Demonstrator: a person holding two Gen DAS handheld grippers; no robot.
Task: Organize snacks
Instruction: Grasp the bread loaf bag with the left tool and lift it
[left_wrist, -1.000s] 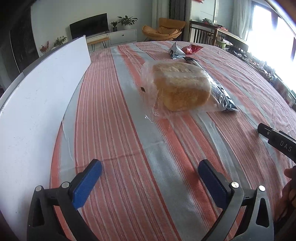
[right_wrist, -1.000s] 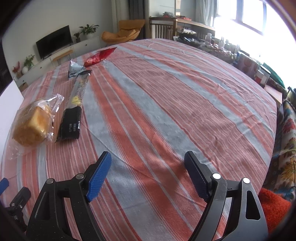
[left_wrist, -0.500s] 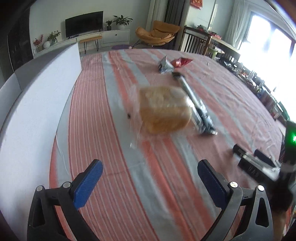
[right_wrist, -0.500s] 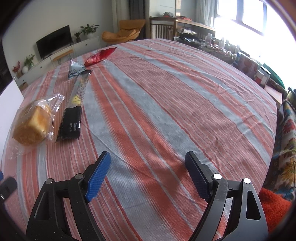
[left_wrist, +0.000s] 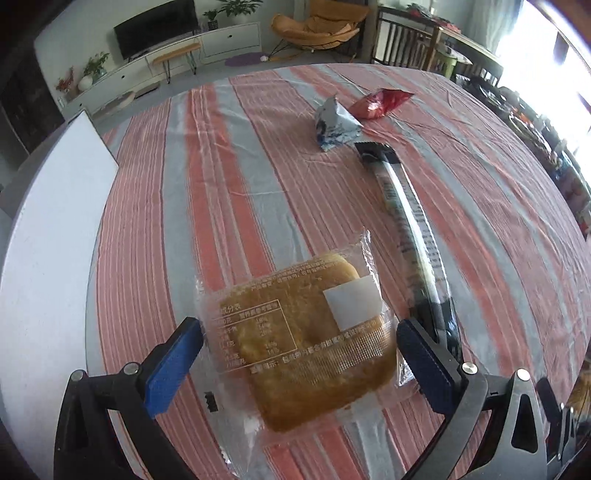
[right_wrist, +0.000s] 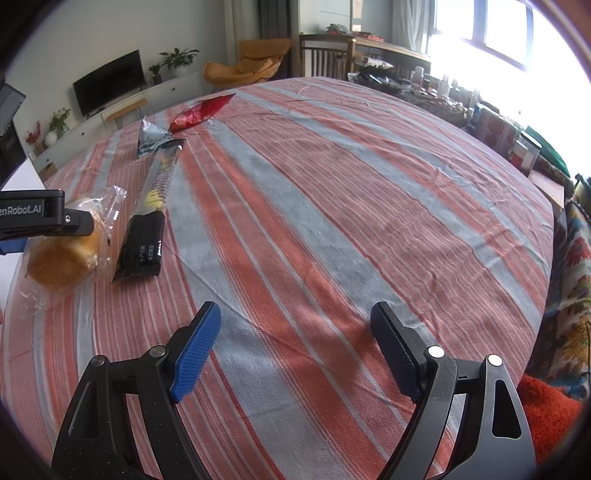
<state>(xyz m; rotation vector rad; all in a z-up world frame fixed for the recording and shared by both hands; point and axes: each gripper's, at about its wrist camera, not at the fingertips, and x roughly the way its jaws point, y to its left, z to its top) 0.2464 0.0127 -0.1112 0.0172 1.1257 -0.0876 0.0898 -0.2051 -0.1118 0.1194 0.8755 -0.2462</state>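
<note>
Now your left gripper (left_wrist: 299, 350) hangs over the bagged bread (left_wrist: 306, 339), with its blue fingers (left_wrist: 173, 358) wide apart, one on each side of the clear bag. The pads sit just beside the wrapper, and you cannot tell if they touch it. The bread lies on the striped tablecloth (left_wrist: 229, 192), close to the white board (left_wrist: 48, 236) at the table's left edge.

Just beside the bread, on its right, lies a long black snack pack (left_wrist: 410, 229). Past its far end sit a small blue and white packet (left_wrist: 334, 125) and a red packet (left_wrist: 380, 103), close together.

Your right gripper (right_wrist: 295, 350) is well apart from the snacks. Its fingers stand wide open over bare cloth, with nothing between them.
</note>
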